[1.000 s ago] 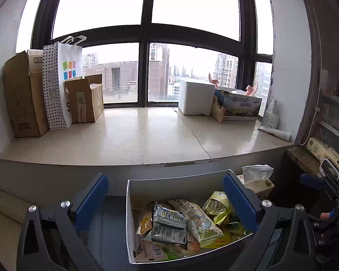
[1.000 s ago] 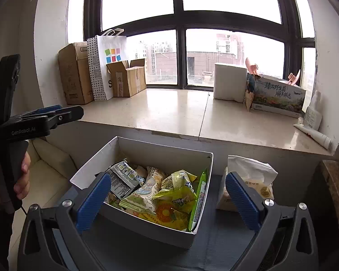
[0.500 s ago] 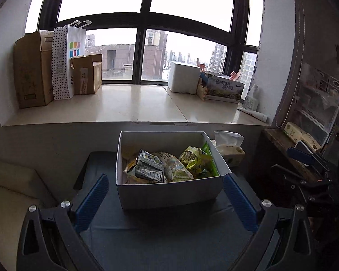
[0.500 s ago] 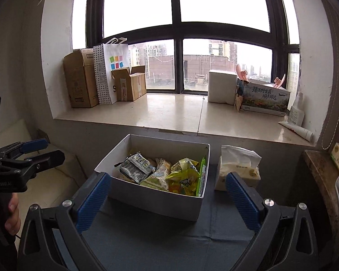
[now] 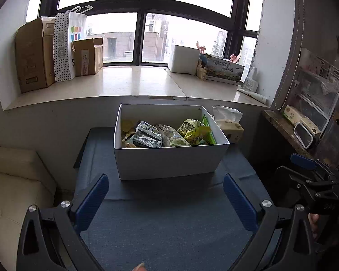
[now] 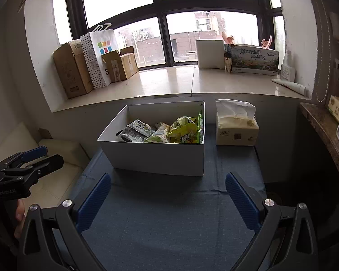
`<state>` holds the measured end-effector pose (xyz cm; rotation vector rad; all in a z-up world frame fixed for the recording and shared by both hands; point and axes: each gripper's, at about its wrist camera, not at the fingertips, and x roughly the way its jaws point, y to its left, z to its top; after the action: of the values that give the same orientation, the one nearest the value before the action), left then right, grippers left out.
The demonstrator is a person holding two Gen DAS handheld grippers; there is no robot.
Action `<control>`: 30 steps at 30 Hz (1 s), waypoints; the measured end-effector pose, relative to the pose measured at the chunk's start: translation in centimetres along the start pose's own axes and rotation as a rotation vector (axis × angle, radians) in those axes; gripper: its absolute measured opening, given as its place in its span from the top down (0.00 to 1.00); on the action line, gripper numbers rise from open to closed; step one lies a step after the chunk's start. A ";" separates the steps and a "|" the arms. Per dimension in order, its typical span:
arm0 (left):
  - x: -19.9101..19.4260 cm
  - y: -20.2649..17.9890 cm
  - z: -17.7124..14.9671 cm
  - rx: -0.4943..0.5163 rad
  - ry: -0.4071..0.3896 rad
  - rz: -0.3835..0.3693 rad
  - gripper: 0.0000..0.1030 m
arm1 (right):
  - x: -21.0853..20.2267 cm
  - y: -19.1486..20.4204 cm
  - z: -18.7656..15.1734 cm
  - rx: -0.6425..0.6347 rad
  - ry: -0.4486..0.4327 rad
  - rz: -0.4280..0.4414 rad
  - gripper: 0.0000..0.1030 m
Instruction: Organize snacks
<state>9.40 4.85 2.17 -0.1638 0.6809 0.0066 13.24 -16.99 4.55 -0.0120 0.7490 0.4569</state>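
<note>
Overcast daylight fills the black-framed window above a pale sill.

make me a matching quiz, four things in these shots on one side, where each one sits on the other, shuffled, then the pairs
Things
1. snack packets
2. tissue pack
3. dotted bag
4. tube

Places
A. on the sill, between two cardboard boxes
B. lying at the sill's right end
C. inside the white box
D. on the blue cloth, right of the white box

Pairs: 1-C, 2-D, 3-A, 4-B
</note>
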 end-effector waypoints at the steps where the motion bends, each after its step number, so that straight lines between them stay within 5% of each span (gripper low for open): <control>1: 0.0 0.0 0.0 0.000 -0.001 0.001 0.00 | 0.0 0.0 0.0 -0.003 -0.001 0.002 0.00; 30: 0.8 -1.0 -0.2 0.039 0.031 -0.010 0.00 | 0.3 0.6 0.1 -0.034 0.010 0.014 0.00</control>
<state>9.96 3.76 1.67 -0.1304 0.7110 -0.0190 13.30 -16.27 4.53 -0.0409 0.7512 0.4828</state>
